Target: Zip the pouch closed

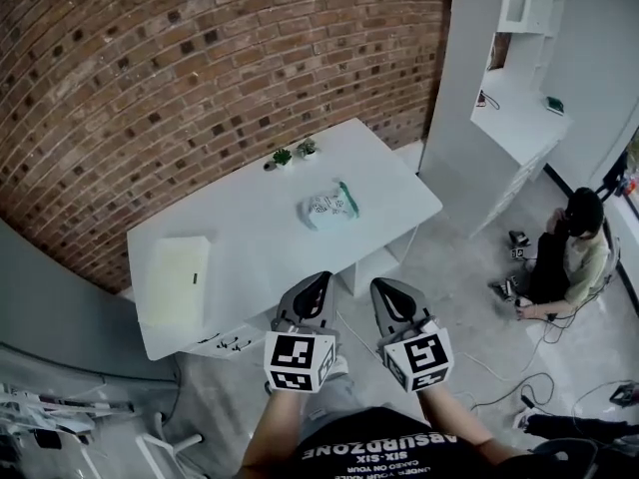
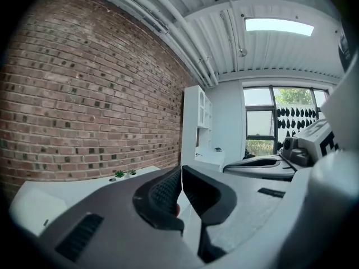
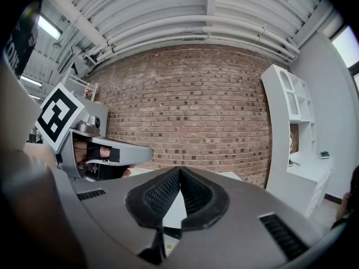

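Two grippers: the left gripper (image 1: 318,280) and the right gripper (image 1: 385,287), grey two-jaw tools each carrying a marker cube, are held side by side just in front of the person's body, pointing nearly level toward the table.
Left gripper jaws: pressed together tip to tip with nothing between them, as the left gripper view (image 2: 181,174) shows.
Right gripper jaws: likewise closed at the tips and empty (image 3: 180,174). Only a sliver of white table shows through the hollow behind the tips.
Why held so: probably a carrying pose, since nothing to work on is within reach.
Pouch: the small white fabric pouch with green print and a teal edge (image 1: 329,208) lies flat on the rectangular white table (image 1: 240,228). It is ahead of both grippers and well apart from them, past the table's near edge and roughly in line with the left gripper's tips.
Zip: too small to tell whether it is open.
Why it lies there: it sits apart from the other things, which should leave room for a gripper on each side.
Beyond the pouch: small green potted plants (image 1: 283,156) at the far edge.
Left of the left gripper: a pale cream flat box (image 1: 178,279).
Right of the right gripper: a seated person (image 1: 569,257) on the floor.
Step in hand: the approach, with zipping not yet begun.
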### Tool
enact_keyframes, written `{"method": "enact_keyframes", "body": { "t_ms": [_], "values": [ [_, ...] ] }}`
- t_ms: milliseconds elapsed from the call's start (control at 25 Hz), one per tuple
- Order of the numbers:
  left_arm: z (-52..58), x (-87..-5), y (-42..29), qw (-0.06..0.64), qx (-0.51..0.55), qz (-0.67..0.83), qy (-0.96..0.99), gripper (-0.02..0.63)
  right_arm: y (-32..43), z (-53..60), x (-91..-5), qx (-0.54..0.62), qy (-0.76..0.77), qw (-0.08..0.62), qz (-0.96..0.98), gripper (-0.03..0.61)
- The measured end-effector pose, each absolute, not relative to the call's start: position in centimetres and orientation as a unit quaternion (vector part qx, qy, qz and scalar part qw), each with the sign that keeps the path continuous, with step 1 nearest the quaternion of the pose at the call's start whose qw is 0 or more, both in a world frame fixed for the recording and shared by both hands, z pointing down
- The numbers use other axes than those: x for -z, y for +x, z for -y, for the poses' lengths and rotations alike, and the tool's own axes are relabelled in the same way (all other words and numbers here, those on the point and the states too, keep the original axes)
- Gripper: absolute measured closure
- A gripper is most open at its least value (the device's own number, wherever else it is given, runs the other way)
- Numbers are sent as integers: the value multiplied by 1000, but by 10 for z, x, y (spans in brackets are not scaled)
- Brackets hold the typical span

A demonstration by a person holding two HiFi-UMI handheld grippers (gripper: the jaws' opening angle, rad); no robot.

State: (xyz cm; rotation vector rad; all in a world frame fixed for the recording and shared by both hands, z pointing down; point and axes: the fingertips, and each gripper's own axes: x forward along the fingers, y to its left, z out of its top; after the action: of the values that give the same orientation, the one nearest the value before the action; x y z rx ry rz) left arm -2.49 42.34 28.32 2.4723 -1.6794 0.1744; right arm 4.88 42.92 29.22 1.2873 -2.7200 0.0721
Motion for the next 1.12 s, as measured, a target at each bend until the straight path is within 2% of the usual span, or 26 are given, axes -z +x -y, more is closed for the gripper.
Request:
{"method": "enact_keyframes", "body": {
  "t_ms": [400, 760, 1120],
  "values": [
    [-349, -284, -74, 73, -68, 532, 841, 601, 4, -356, -297, -20, 434, 83, 897, 577],
    [-301, -300, -93, 72, -94, 508, 853, 495, -3, -313, -308, -18, 446, 104, 889, 507],
    [-243, -328, -90, 79, -133, 487, 859, 485, 10, -254, -332, -32, 446, 126, 886, 499]
  ]
}}
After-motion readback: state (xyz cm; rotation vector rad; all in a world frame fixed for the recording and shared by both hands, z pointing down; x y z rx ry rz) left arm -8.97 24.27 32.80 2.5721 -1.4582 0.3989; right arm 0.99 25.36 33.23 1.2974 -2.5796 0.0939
